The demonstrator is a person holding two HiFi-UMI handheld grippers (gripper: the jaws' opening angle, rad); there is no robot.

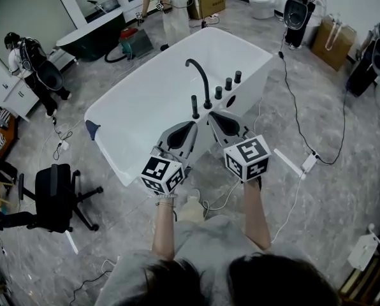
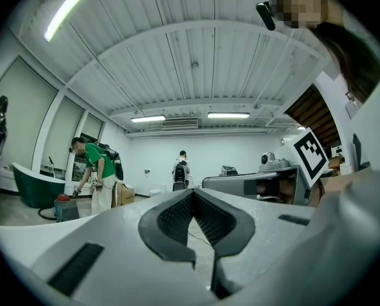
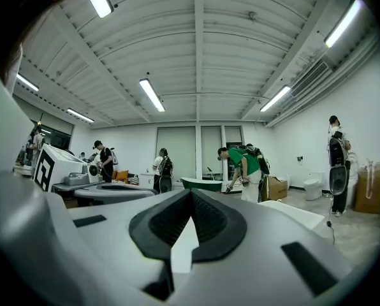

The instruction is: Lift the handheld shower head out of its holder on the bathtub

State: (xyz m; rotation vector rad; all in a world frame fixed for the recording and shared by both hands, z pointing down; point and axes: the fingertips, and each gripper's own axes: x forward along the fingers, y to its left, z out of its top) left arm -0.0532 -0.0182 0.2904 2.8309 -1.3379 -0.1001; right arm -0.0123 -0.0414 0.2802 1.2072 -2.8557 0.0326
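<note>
The white bathtub (image 1: pixel 145 101) fills the middle of the head view. On its near rim a black handheld shower head (image 1: pixel 194 107) stands upright in its holder, beside a curved black spout (image 1: pixel 200 78) and three black knobs (image 1: pixel 228 84). My left gripper (image 1: pixel 190 127) is shut and empty, its tips just short of the rim below the shower head. To its right, my right gripper (image 1: pixel 216 115) is also shut and empty, near the spout's base. In the left gripper view the left gripper (image 2: pixel 193 195) points level across the room, and so does the right gripper (image 3: pixel 191 194) in the right gripper view; neither view shows the shower head.
Cables and a power strip (image 1: pixel 310 162) lie on the floor right of the tub. A black office chair (image 1: pixel 57 197) stands at the left. A dark green tub (image 1: pixel 91 34), cardboard boxes (image 1: pixel 333 42), a toilet (image 1: pixel 262 5) and several people stand farther off.
</note>
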